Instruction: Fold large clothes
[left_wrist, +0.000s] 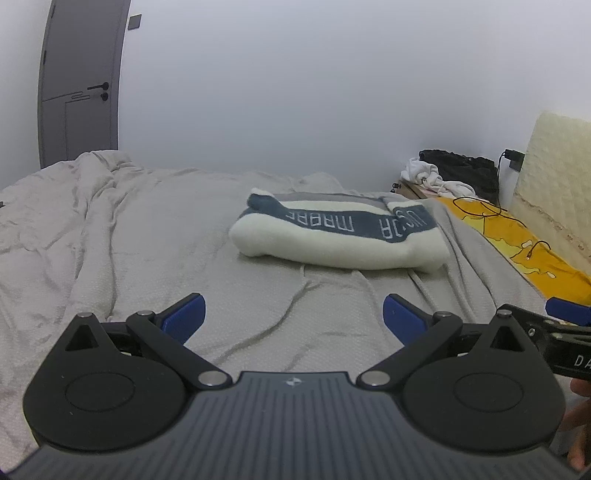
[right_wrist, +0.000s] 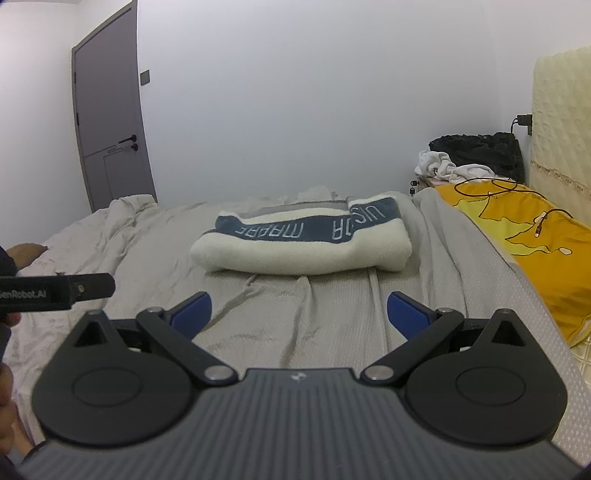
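Observation:
A cream fleece garment (left_wrist: 332, 240) with a dark blue lettered band lies folded into a thick rectangle on the grey bed cover (left_wrist: 147, 229). The same garment (right_wrist: 299, 243) shows in the right wrist view, straight ahead. My left gripper (left_wrist: 293, 314) is open over the cover, well short of the garment, with nothing between its blue pads. My right gripper (right_wrist: 299, 314) is open just as wide, also short of the garment and empty. Both point slightly down at the bed, side by side.
A yellow pillow (right_wrist: 535, 251) with a dark cable across it lies at the right. Black and white clothes (right_wrist: 472, 158) are piled in the far right corner by the cream headboard (right_wrist: 561, 122). A grey door (right_wrist: 107, 122) stands at the far left. The cover is rumpled at the left.

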